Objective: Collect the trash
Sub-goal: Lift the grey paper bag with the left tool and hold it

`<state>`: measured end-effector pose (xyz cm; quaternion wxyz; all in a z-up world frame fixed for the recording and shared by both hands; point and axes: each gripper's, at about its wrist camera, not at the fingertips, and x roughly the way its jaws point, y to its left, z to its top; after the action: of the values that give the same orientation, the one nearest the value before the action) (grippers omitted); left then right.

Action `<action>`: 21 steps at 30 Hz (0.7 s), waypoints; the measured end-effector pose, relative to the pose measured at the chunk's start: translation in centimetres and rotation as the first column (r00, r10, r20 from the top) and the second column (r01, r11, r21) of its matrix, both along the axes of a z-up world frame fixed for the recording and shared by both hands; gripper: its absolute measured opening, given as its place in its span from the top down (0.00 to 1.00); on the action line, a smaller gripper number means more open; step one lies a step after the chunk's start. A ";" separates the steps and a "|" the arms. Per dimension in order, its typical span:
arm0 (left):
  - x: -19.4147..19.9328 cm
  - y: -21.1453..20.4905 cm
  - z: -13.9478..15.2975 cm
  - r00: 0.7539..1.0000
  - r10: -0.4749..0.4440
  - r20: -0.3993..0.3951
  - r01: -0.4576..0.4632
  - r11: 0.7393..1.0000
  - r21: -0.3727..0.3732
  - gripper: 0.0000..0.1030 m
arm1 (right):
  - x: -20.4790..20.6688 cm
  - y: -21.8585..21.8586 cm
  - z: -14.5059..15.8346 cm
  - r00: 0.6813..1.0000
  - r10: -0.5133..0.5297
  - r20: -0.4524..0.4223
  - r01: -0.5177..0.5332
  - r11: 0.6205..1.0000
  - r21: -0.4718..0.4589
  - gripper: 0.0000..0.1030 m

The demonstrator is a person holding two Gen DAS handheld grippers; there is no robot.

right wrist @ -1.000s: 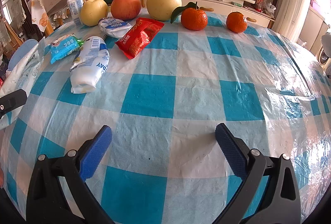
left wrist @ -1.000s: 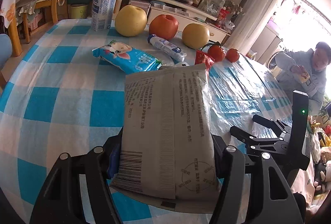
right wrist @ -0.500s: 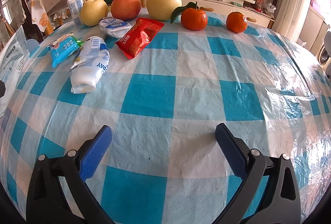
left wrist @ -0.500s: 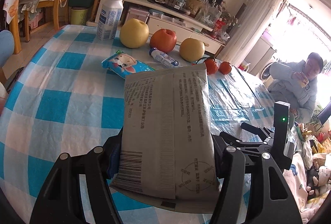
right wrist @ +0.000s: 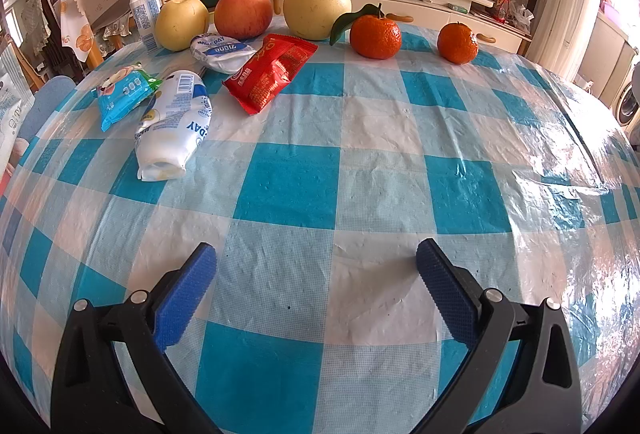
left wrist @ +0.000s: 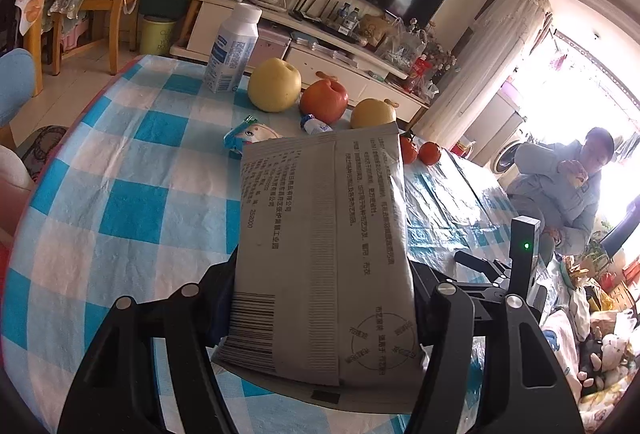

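- Left gripper (left wrist: pixel 320 318) clamped on a flat grey packet (left wrist: pixel 324 254), held upright above the near edge of the checked tablecloth (left wrist: pixel 132 193).
- Right gripper (right wrist: pixel 316 274) spread wide and empty over bare cloth, well apart from the remaining trash.
- Left on the table: red wrapper (right wrist: pixel 270 71), blue wipes pack (right wrist: pixel 120 93), crumpled white pouch (right wrist: pixel 172 125), small white pouch (right wrist: pixel 220 49).
- Risk: slipping out in transit, given a slick, limp packet pinched only at its lower part.
- Risk: nudging the fruit when reaching for the wrappers; yellow pear (right wrist: pixel 182 23) and red apple (right wrist: pixel 242 11) just behind them, round and likely to roll.
- Risk: mistaking the upright milk bottle (left wrist: pixel 234 49) for trash; full or empty, impossible to tell.
- Hidden: left pads, covered by the packet; much of the table beyond it.
- No bin seen for certain; possibly the yellow tub (left wrist: pixel 158 33) on the floor, too small to be sure.
- Packet's front face unseen, contents unclear.
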<state>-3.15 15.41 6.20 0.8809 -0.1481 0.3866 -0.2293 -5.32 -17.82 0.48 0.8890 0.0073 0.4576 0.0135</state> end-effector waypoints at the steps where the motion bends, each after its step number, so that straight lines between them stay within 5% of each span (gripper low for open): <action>1: 0.1 0.2 0.1 1.000 0.001 0.003 -0.001 1.000 0.001 0.36 | 0.0 0.0 0.0 1.000 0.000 0.000 0.000 1.000 0.000 0.03; 21: 2.3 -1.2 0.1 1.000 -0.004 -0.009 0.003 1.000 -0.017 0.36 | 0.0 0.0 0.0 1.000 0.000 0.000 0.000 1.000 0.000 0.03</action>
<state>-0.85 14.19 6.28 0.8775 -0.1560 0.3889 -0.2335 -5.33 -17.81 0.47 0.8890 0.0074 0.4577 0.0135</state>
